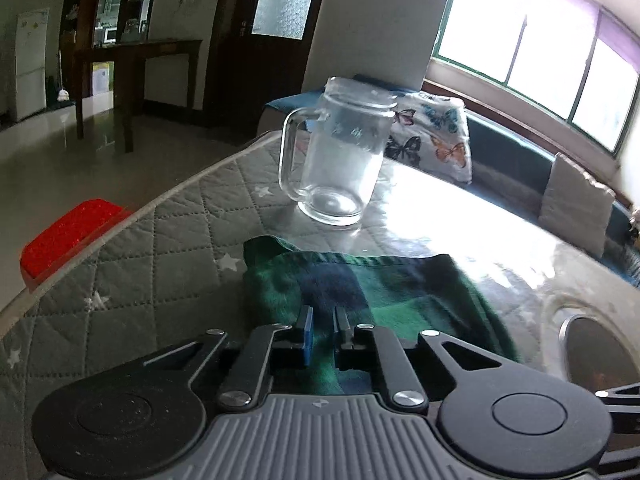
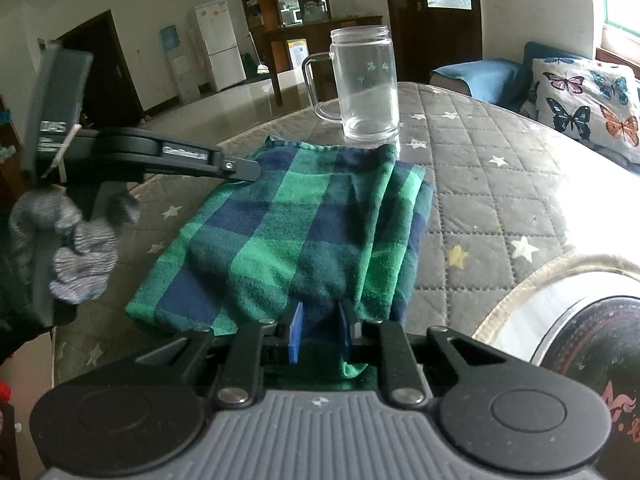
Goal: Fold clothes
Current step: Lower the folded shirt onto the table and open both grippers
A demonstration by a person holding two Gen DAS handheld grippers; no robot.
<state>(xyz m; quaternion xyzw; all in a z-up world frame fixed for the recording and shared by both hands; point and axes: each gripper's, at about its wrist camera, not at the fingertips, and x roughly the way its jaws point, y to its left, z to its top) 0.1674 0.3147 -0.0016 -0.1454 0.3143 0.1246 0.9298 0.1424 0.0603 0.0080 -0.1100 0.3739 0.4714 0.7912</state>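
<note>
- You are working at a table (image 2: 480, 184) covered with a grey quilted, star-printed cloth under a clear sheet, in a living room with a white fridge (image 2: 218, 46) and dark wooden shelving at the back and a bright window off to the right
- The task's thing, a green and navy plaid cloth (image 2: 296, 224), lies on the near part of the table, already doubled into a rough rectangle with several layers stacked along its right side
- A clear glass mug (image 2: 366, 84) stands just beyond the cloth's far edge, close enough that a careless fold away from you could knock it
- Your right gripper (image 2: 320, 330) has its blue-padded jaws nearly together with the cloth's near hem bunched between them; the pinch looks made to lift that edge as one bundle
- Your left gripper (image 1: 322, 332) sits low over the cloth's left part, jaws drawn narrow with plaid fabric between them; whether the pads truly press on the cloth, you cannot tell from here
- In the right wrist view the left gripper (image 2: 240, 170) reaches in from the left, carried by your hand (image 2: 76, 252) in a grey knit glove
- Two grips on one edge would keep it straight for the next fold, which seems to be the step in hand
- A round metal-rimmed vessel (image 2: 580, 320) sits at the right, near the cloth, leaving little room there
</note>
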